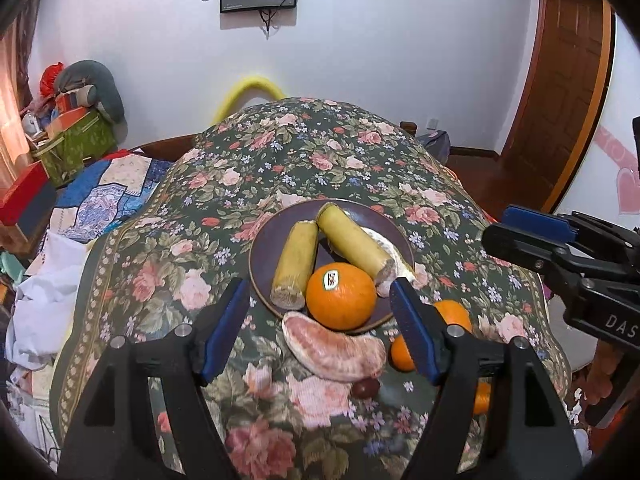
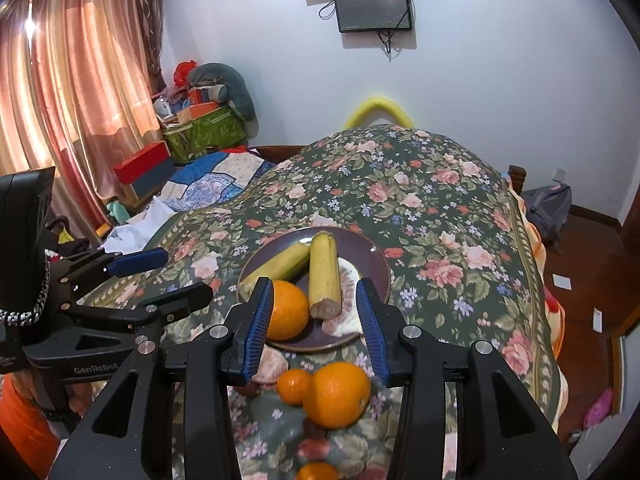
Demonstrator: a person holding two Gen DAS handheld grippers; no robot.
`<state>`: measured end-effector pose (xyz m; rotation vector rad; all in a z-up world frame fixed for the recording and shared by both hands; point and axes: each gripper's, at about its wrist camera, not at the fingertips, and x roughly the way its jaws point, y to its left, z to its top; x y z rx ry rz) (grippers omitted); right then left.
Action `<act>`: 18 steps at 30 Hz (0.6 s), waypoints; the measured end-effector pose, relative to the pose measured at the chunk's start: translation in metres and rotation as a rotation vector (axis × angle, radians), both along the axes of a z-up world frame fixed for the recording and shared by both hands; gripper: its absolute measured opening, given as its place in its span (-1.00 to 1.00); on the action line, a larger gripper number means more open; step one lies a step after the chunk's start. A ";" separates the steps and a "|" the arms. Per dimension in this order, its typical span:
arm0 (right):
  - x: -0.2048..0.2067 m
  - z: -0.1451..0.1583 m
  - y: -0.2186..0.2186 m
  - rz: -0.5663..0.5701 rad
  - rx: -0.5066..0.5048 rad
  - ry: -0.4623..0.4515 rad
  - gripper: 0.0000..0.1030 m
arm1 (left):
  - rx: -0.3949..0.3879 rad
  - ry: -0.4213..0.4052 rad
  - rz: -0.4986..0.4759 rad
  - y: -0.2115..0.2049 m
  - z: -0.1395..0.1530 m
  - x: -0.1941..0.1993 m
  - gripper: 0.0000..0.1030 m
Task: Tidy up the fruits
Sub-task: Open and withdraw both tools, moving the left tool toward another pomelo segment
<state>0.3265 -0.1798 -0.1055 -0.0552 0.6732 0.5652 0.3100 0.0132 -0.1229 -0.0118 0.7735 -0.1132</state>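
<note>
Floral cloth [image 1: 304,152] fills the middle of the left wrist view, with a dark plate [image 1: 260,252] at the frame's centre. On the plate lie two yellow-green stalk pieces [image 1: 294,260], a stickered orange [image 1: 341,295] at the near rim, and a pale pomelo segment [image 1: 394,254] at the right. A pink pomelo segment [image 1: 334,350] lies on the cloth just below the plate, a dark grape [image 1: 365,387] touching its lower edge. The left gripper [image 1: 318,328] is spread wide and empty, its blue pads framing the orange and the segment. At the right edge the right gripper [image 1: 520,232] shows side-on, its fingers apart.

Orange dominates the lower middle of the right wrist view: a large orange [image 2: 337,394] and a small mandarin [image 2: 294,386] touch on the cloth [image 2: 420,208], below the plate [image 2: 372,260]. The right gripper [image 2: 316,320] is spread and empty above them. At the left edge, the left gripper [image 2: 168,276] is open.
</note>
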 end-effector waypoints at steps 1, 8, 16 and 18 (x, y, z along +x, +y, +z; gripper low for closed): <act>-0.004 0.001 -0.001 -0.003 -0.001 -0.001 -0.23 | -0.001 0.003 -0.001 0.000 0.000 -0.003 0.43; -0.025 0.000 -0.011 -0.036 -0.021 -0.011 -0.03 | 0.020 0.031 0.011 -0.002 -0.006 -0.018 0.57; -0.027 -0.014 -0.018 -0.065 -0.047 0.005 0.01 | 0.035 0.088 0.025 -0.005 -0.032 -0.016 0.68; -0.022 -0.022 -0.021 -0.072 -0.046 0.027 0.01 | 0.031 0.106 0.031 -0.004 -0.040 -0.013 0.68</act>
